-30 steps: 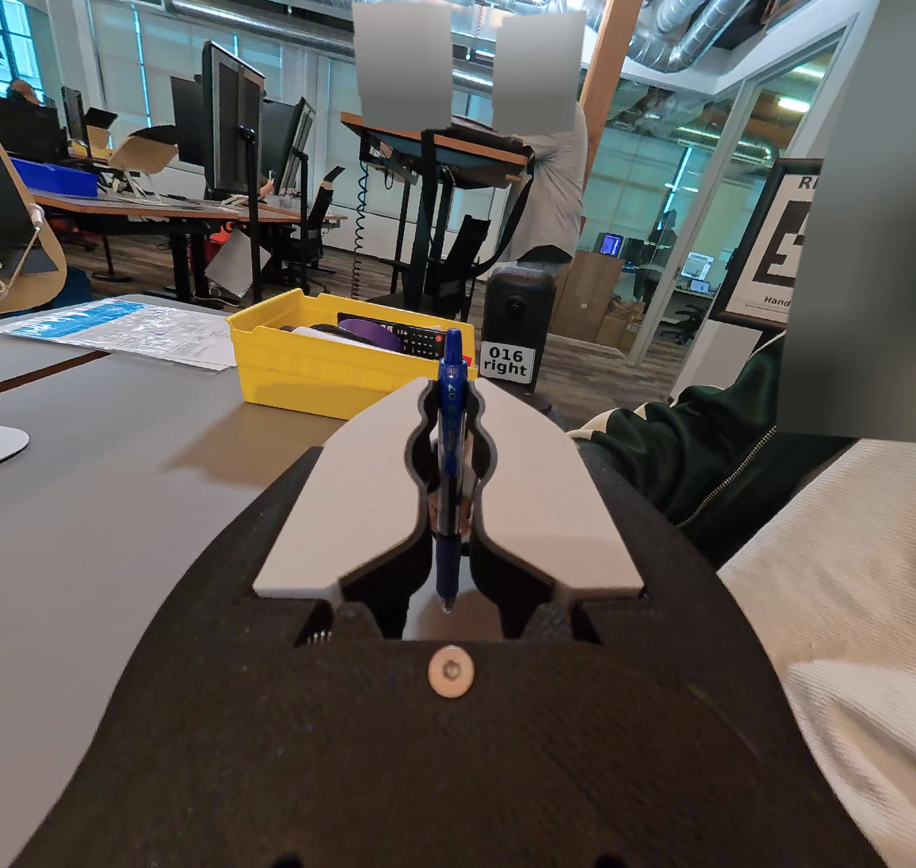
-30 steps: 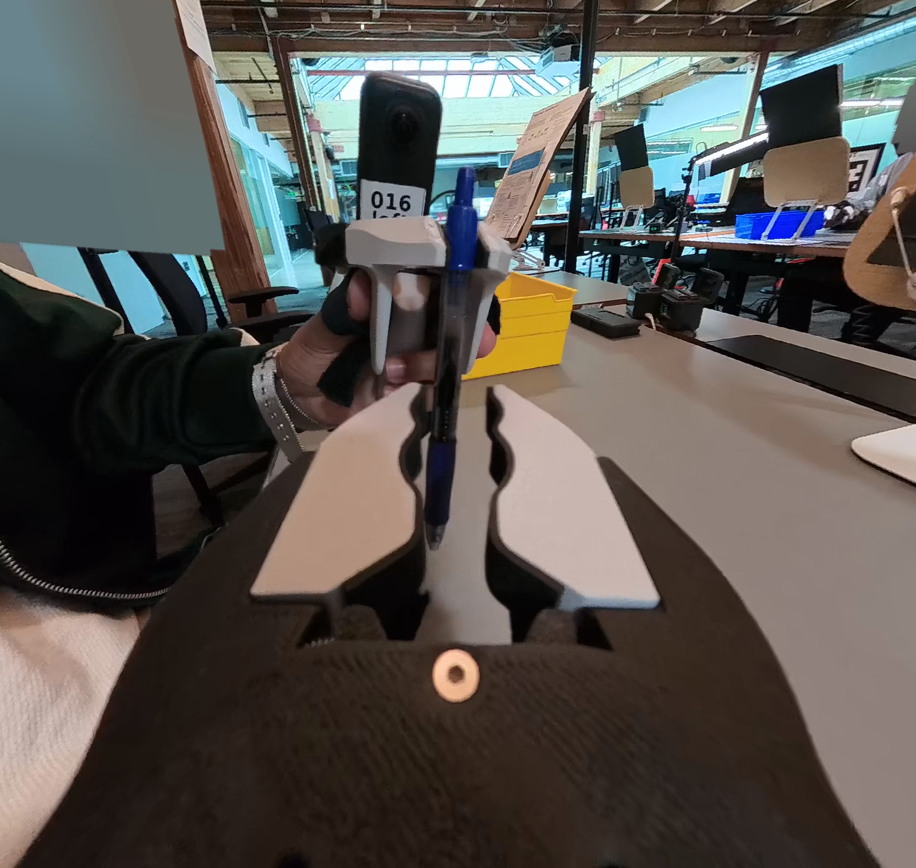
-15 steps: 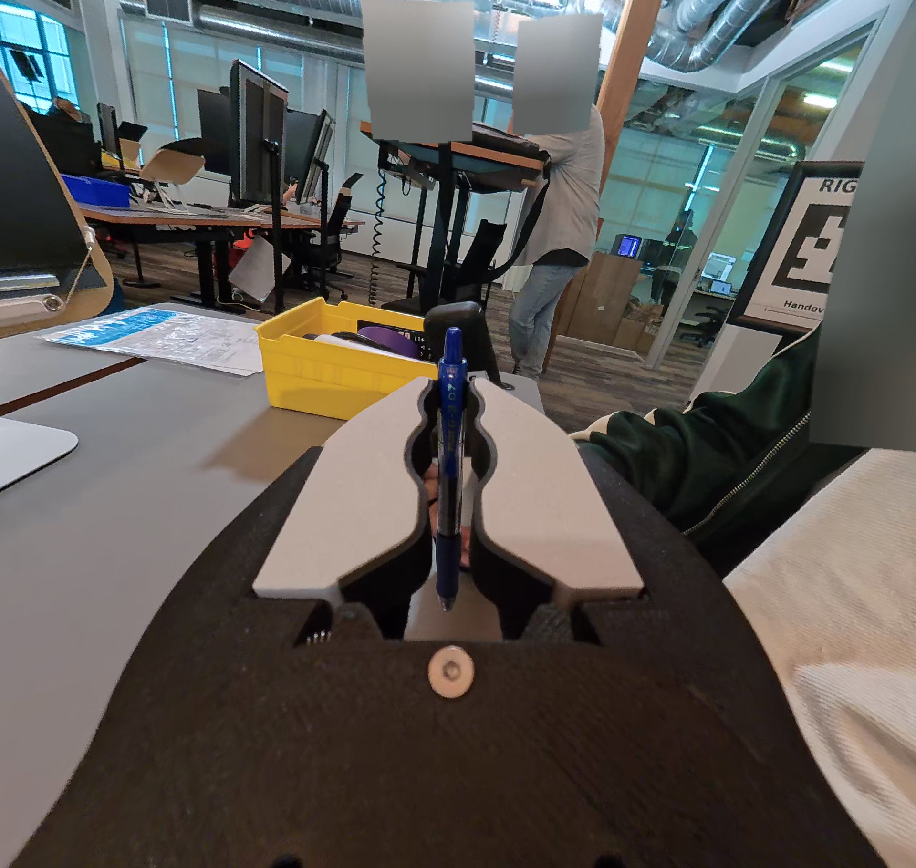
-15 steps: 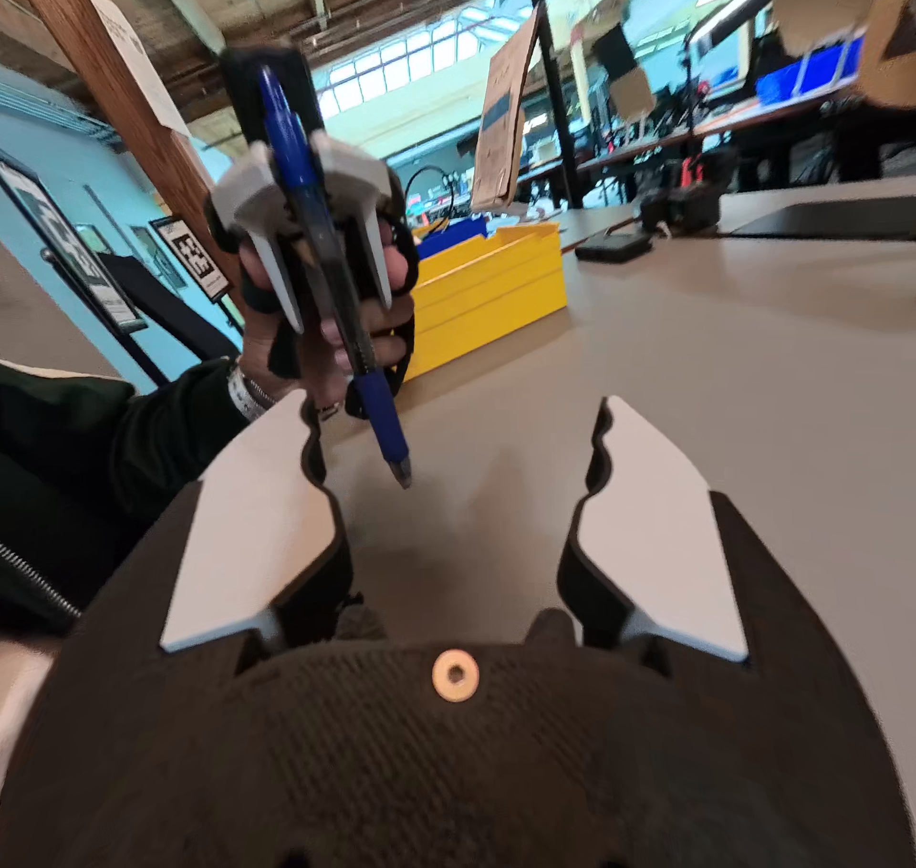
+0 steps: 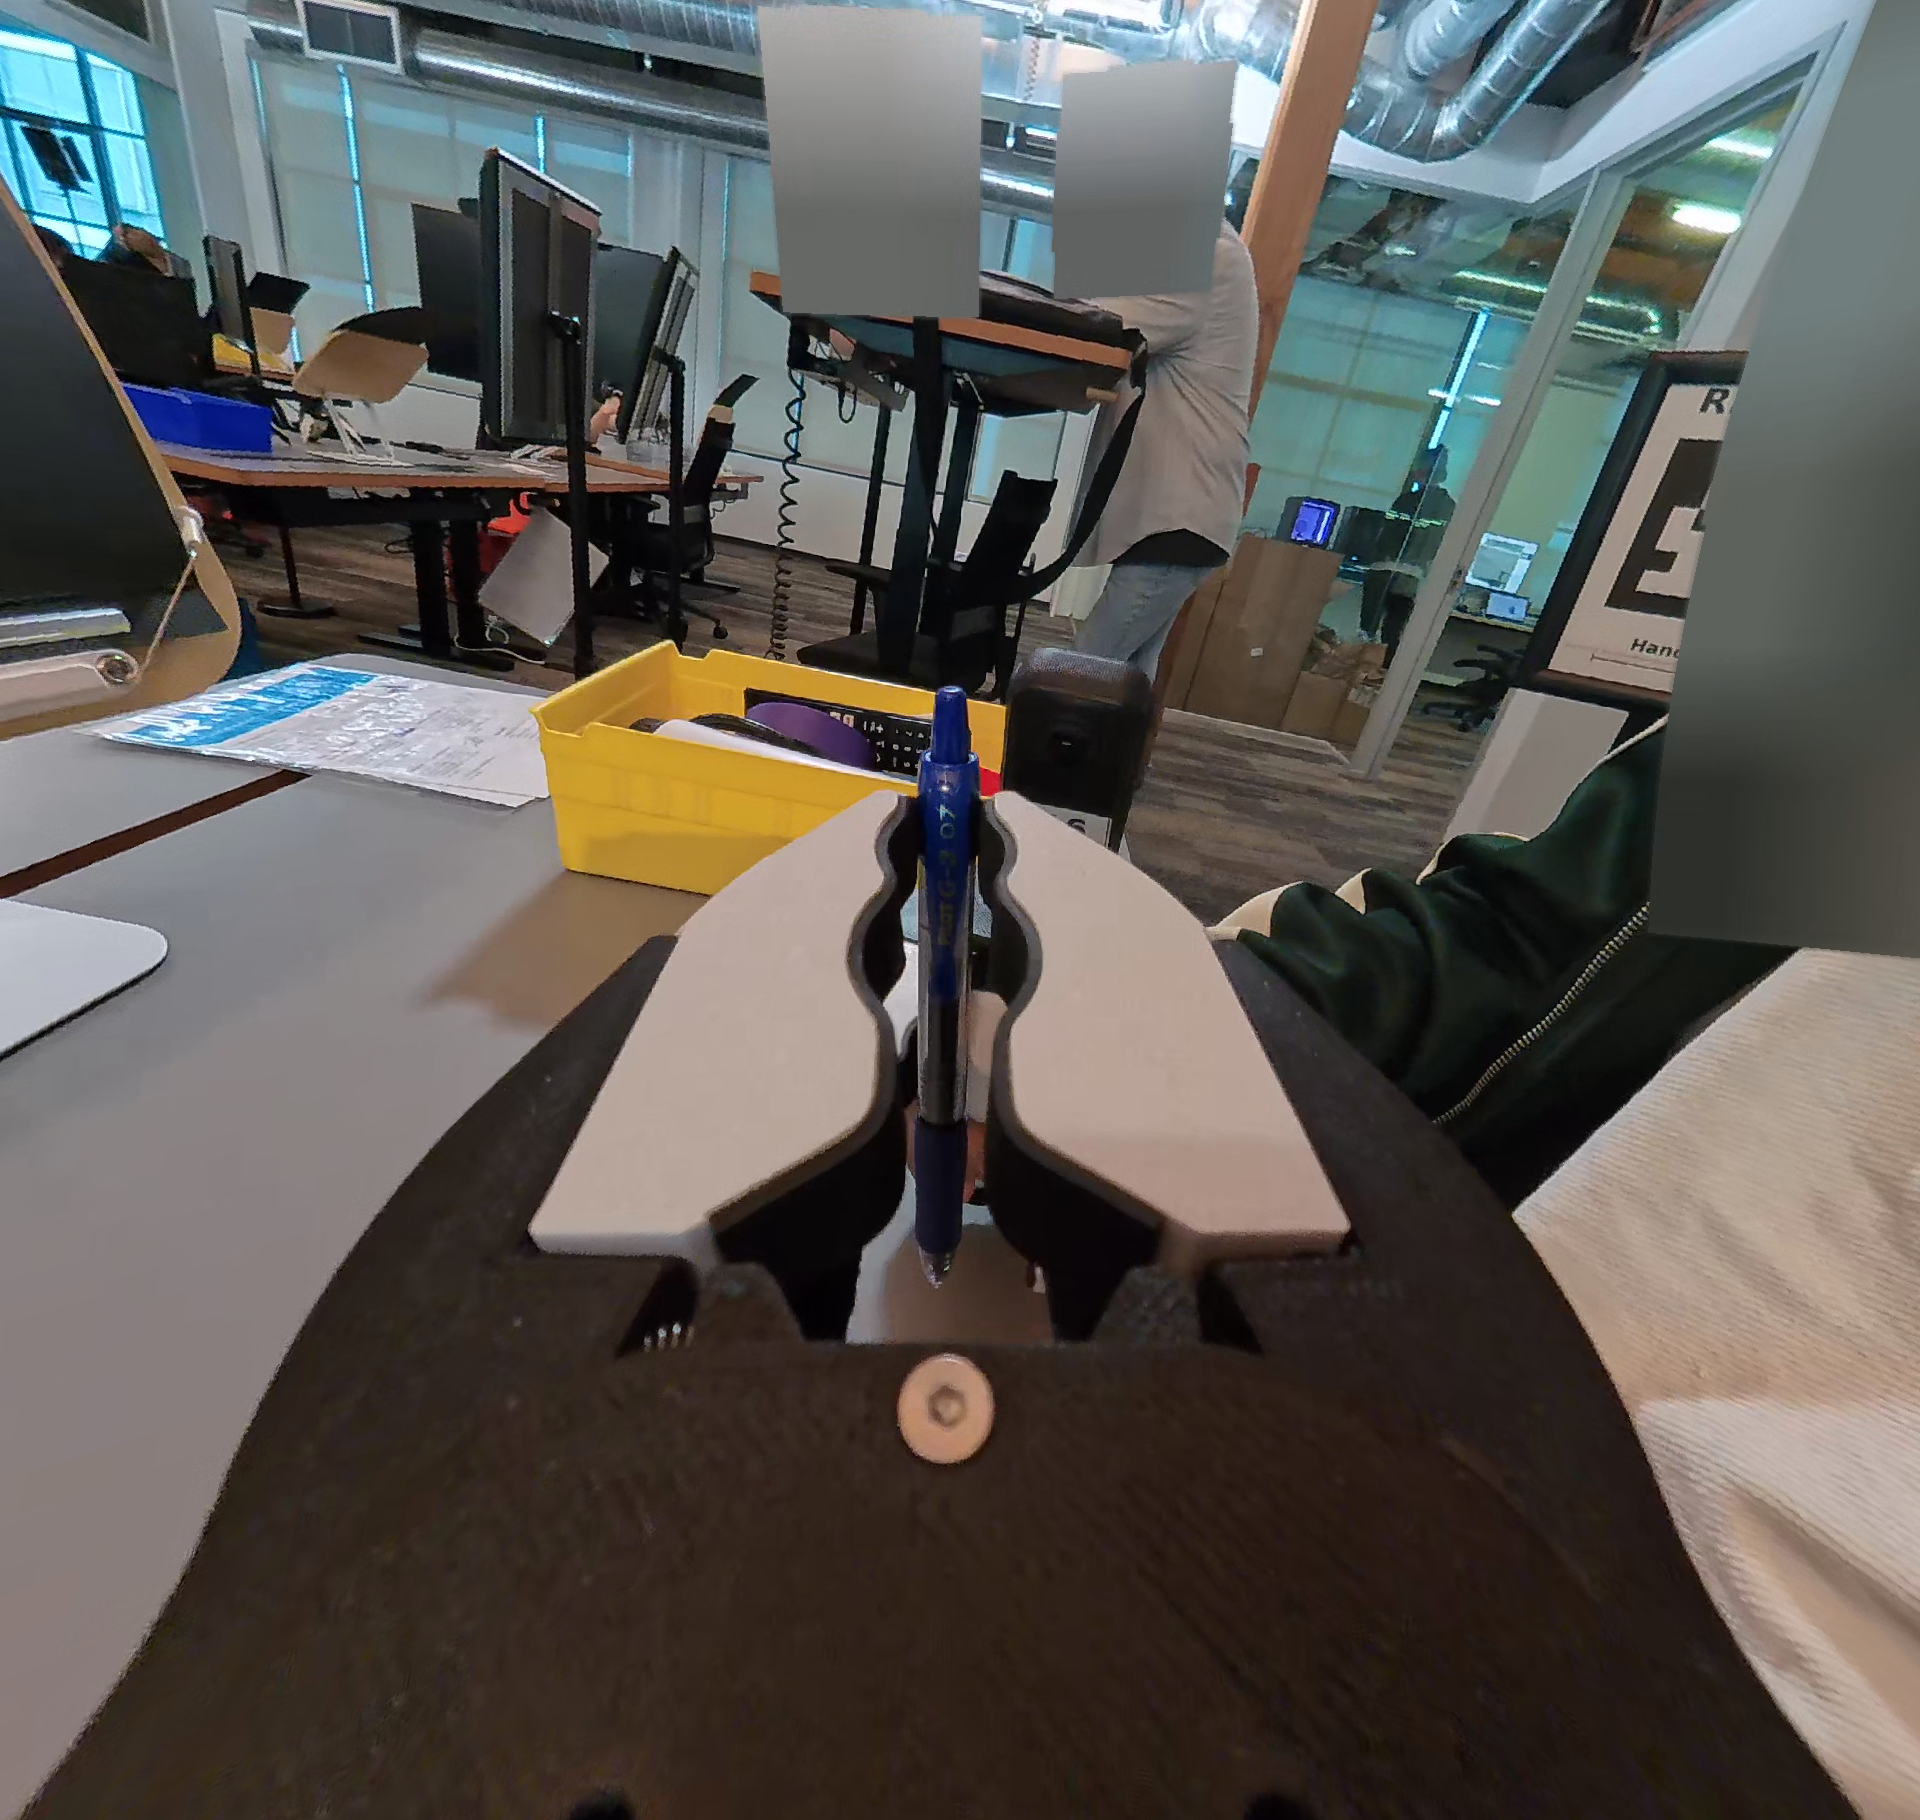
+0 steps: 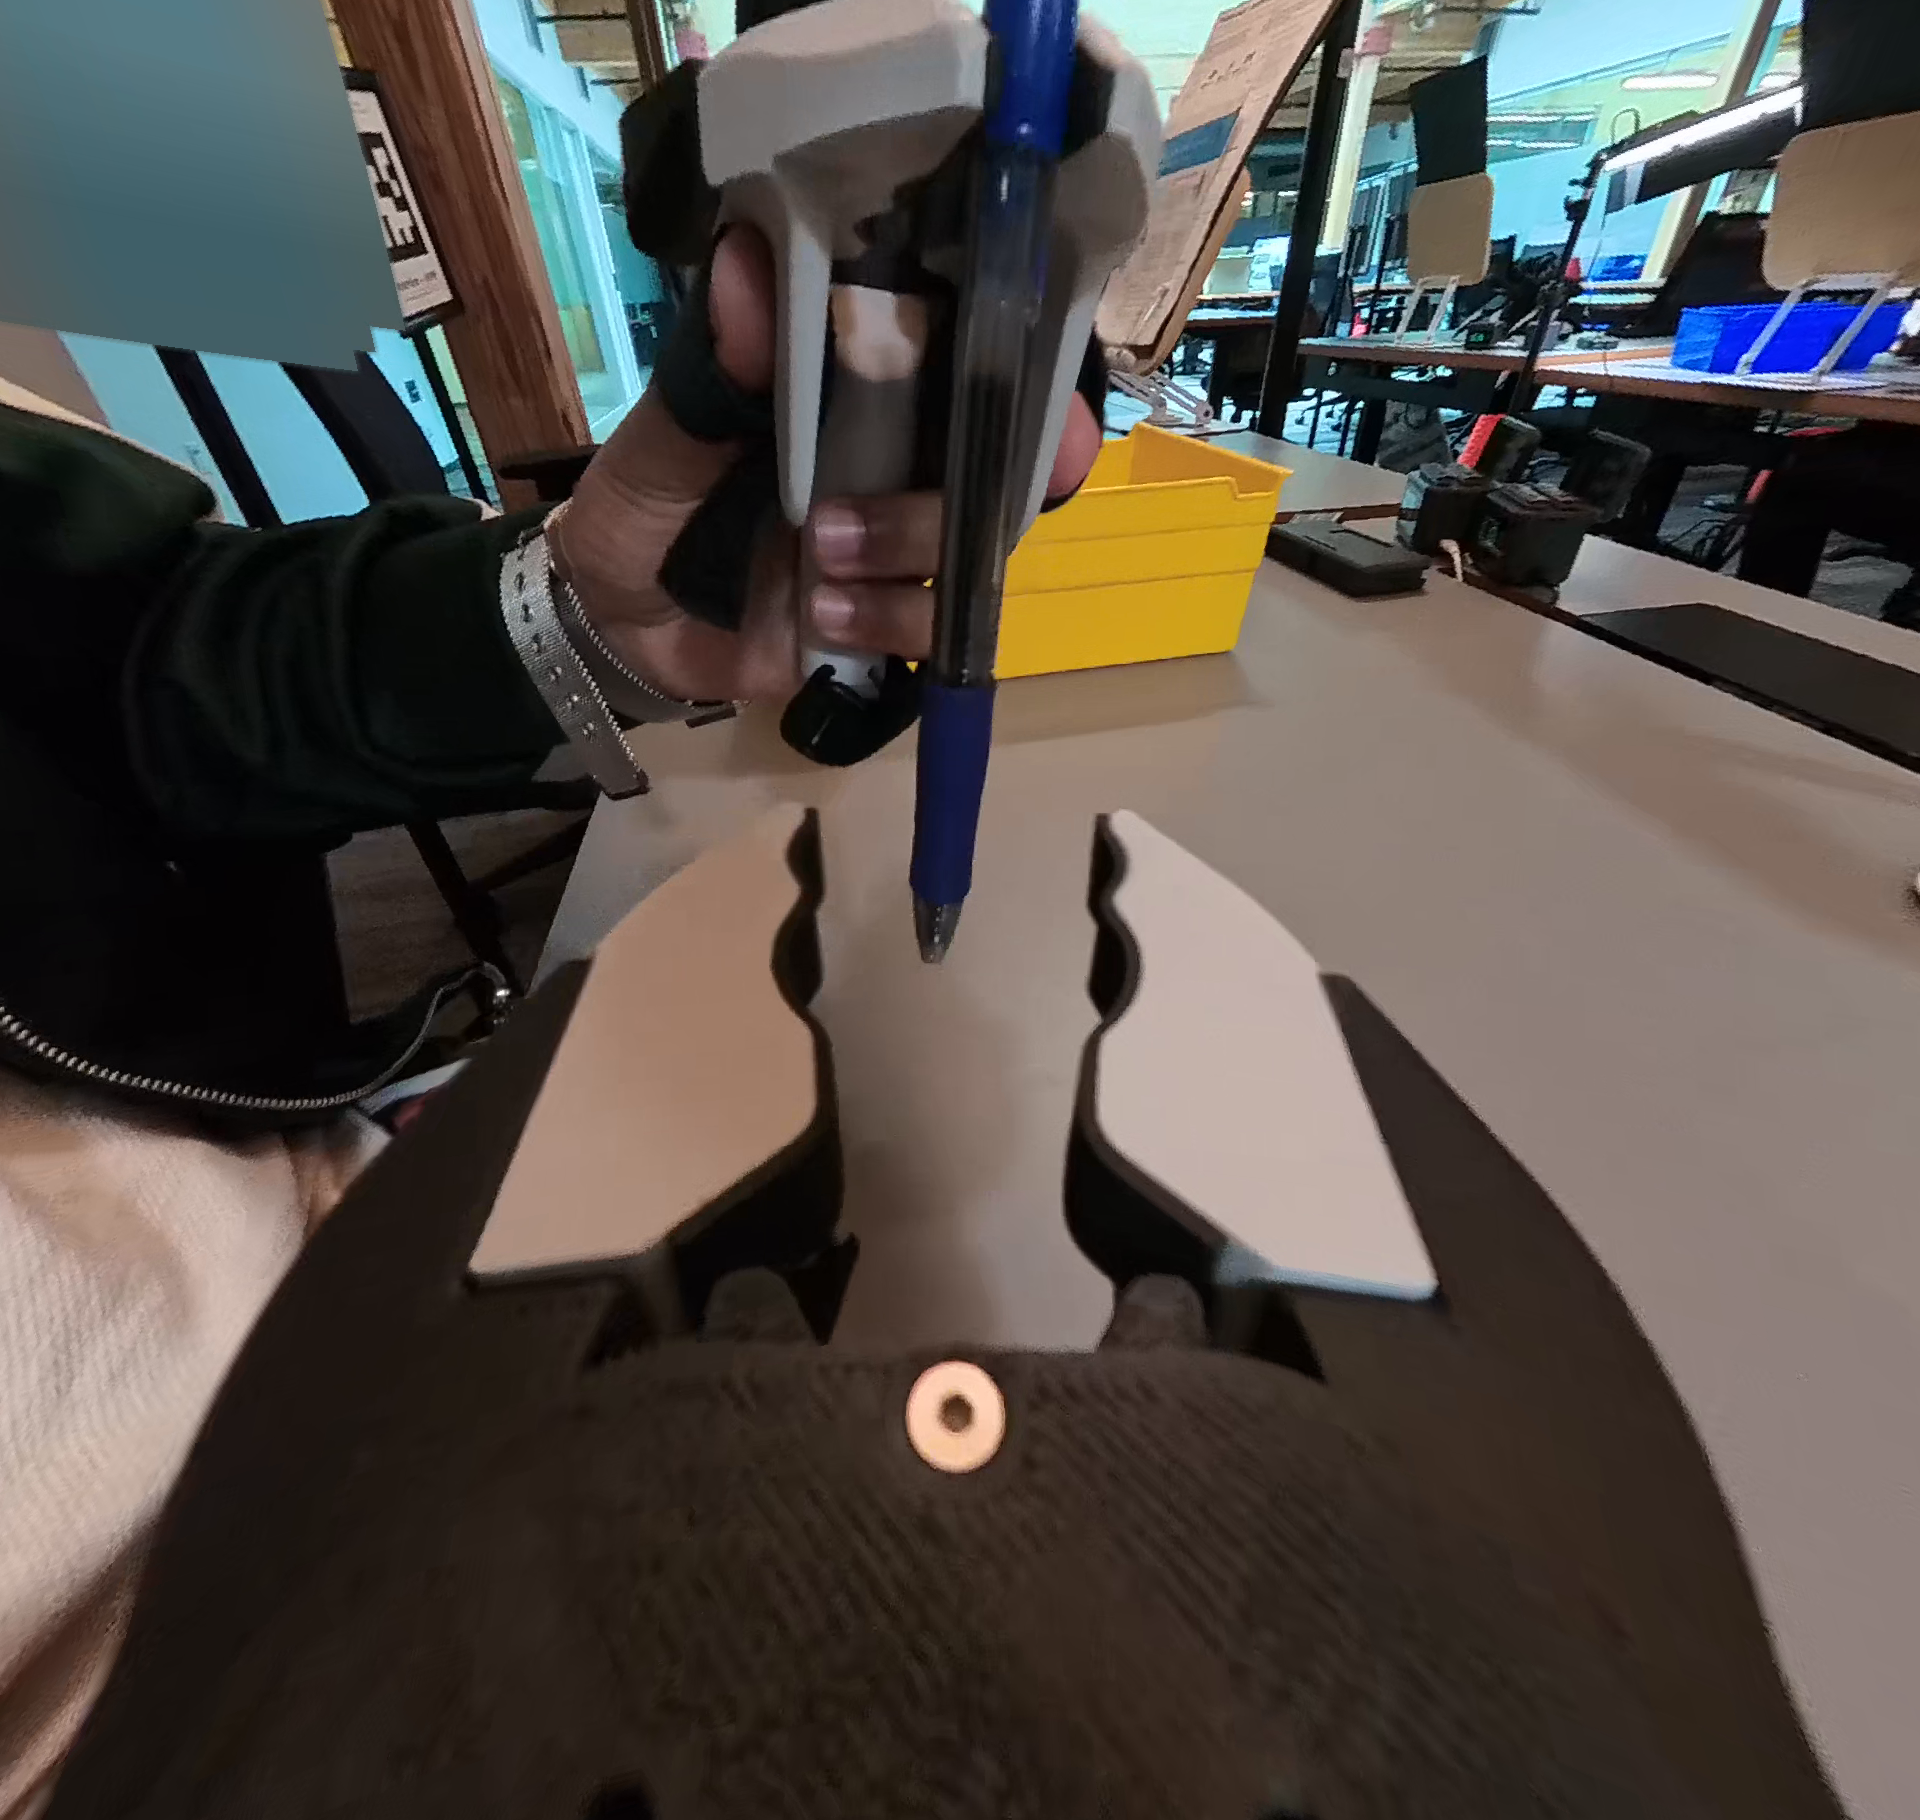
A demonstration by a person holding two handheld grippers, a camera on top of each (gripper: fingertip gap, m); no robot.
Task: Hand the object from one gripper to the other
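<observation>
The left gripper (image 5: 943,814) is pinching a blue pen (image 5: 943,981) between its two grey fingers (image 5: 748,1043), which are pressed together on the barrel. In the left wrist view the pen runs up the middle of the frame, its writing tip low near the gripper's base and its clicker end poking out past the fingertips. The grip sits on the upper and clear middle part of the barrel (which leaves the rubber sleeve and tip free for another hold).

In the right wrist view the same pen hangs near-upright in the centre, tip down. The right gripper (image 6: 951,835) is spread, its fingers standing either side of the pen's lower end with open space on both sides and no contact yet. The tip reaches just into the gap between the fingertips. The left gripper fills the upper centre of this frame, held by a hand (image 6: 707,523) in a dark sleeve.

I judge the pen is offered tip first so the spread gripper can take the free sleeve; the handover has not yet happened. The next move would need the fingers brought further up around the sleeve before they close.

A yellow bin (image 6: 1132,544) sits on the grey table (image 6: 1507,887) behind, at centre right, well clear of the exchange.
</observation>
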